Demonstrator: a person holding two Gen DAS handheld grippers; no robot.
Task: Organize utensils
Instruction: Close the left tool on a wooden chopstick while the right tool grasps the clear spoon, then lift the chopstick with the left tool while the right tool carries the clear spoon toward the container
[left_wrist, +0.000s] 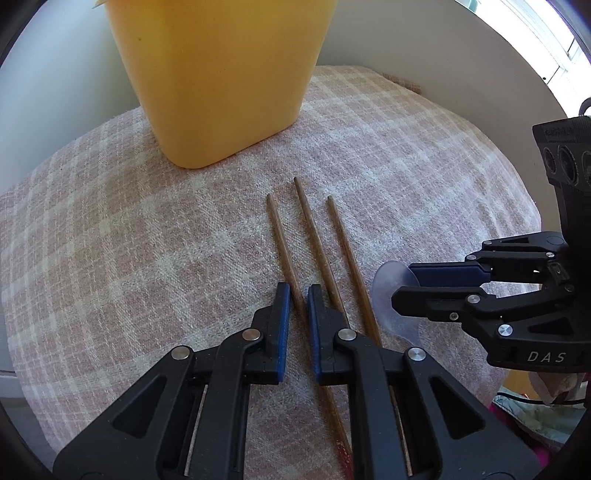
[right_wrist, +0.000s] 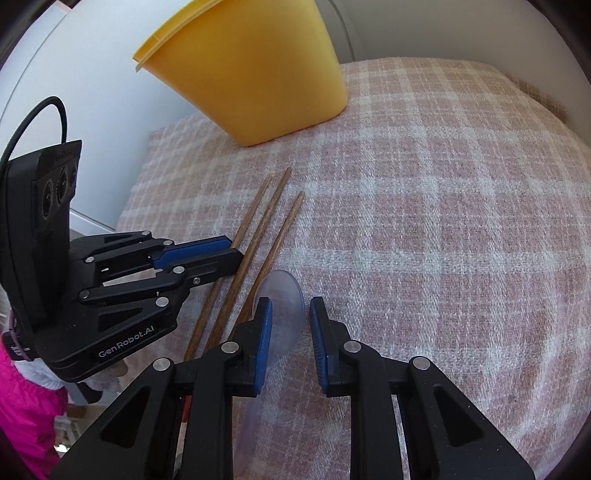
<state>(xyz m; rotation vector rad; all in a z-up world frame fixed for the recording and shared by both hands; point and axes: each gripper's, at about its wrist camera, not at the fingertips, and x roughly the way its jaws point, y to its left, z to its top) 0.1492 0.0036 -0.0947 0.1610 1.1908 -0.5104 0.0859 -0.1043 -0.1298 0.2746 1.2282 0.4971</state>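
Three brown chopsticks (left_wrist: 317, 240) lie side by side on the pink plaid cloth (left_wrist: 147, 229), tips toward a yellow plastic container (left_wrist: 221, 74). My left gripper (left_wrist: 295, 295) is open low over the cloth, its jaws either side of the leftmost chopstick (left_wrist: 282, 243). A clear plastic spoon (left_wrist: 391, 291) lies right of the chopsticks. My right gripper (right_wrist: 289, 310) is open around the spoon's bowl (right_wrist: 284, 306). The chopsticks (right_wrist: 266, 229) and container (right_wrist: 251, 74) also show in the right wrist view.
The cloth (right_wrist: 443, 221) covers a rounded surface against a white wall (left_wrist: 424, 74). Its edge drops off at right (left_wrist: 532, 206). The container stands at the back of the cloth. Pink clothing (right_wrist: 22, 406) shows at lower left.
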